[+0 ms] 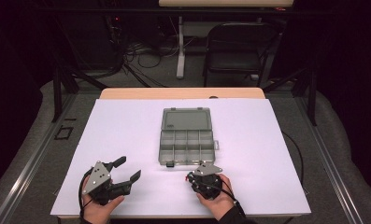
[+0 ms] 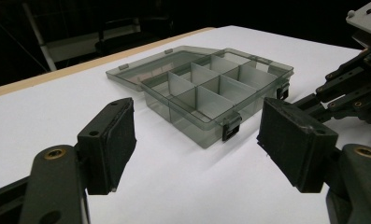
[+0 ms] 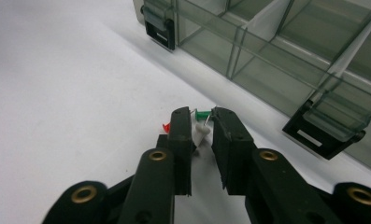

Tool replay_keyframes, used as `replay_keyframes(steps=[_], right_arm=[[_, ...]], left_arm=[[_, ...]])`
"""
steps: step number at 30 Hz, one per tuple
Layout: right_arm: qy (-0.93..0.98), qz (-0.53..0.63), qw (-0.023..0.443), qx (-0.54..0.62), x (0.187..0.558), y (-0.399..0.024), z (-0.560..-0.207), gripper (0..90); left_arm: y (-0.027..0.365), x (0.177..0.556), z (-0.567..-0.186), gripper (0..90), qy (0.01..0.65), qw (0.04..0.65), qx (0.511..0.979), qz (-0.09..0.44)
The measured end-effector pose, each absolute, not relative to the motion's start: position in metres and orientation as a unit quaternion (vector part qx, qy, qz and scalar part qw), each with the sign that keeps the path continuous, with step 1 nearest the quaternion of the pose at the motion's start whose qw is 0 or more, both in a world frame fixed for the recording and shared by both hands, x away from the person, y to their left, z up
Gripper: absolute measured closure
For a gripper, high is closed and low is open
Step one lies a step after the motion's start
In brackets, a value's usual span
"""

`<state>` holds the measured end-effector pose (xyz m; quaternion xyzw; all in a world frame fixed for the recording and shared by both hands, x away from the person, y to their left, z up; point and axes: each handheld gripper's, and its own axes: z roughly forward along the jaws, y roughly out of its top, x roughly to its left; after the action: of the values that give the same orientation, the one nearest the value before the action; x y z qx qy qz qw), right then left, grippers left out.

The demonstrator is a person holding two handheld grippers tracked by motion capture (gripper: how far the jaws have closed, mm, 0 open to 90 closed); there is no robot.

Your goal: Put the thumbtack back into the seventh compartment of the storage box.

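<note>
Right gripper view shows me my right gripper [image 3: 203, 122] nearly closed around a white pushpin [image 3: 200, 134] on the table [image 3: 57, 93], though I cannot tell if it is truly pinched, with the open organizer box [image 3: 286, 56] just ahead, up-right.

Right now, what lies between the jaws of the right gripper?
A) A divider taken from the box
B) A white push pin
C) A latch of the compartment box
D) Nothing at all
B: in the right gripper view a white push pin sits between the nearly closed jaws of the right gripper, with a green pin and a red pin lying close by on the white table.
</note>
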<state>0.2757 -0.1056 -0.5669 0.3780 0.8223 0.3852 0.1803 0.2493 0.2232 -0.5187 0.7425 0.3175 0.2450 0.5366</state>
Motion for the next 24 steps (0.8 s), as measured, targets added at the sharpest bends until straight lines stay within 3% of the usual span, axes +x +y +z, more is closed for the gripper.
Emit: replay_keyframes(steps=[4, 24], right_arm=[[0.823, 0.380, 0.181, 0.381, 0.2747, -0.1066, -0.5668, 84.5], [0.815, 0.389, 0.159, 0.399, 0.2769, -0.1118, -0.5669, 85.8]], left_arm=[[0.2238, 0.2497, -0.5190, 27.2, 0.320, 0.536, 0.743, 0.243], [0.2239, 0.2498, -0.5190, 27.2, 0.319, 0.535, 0.743, 0.243]])
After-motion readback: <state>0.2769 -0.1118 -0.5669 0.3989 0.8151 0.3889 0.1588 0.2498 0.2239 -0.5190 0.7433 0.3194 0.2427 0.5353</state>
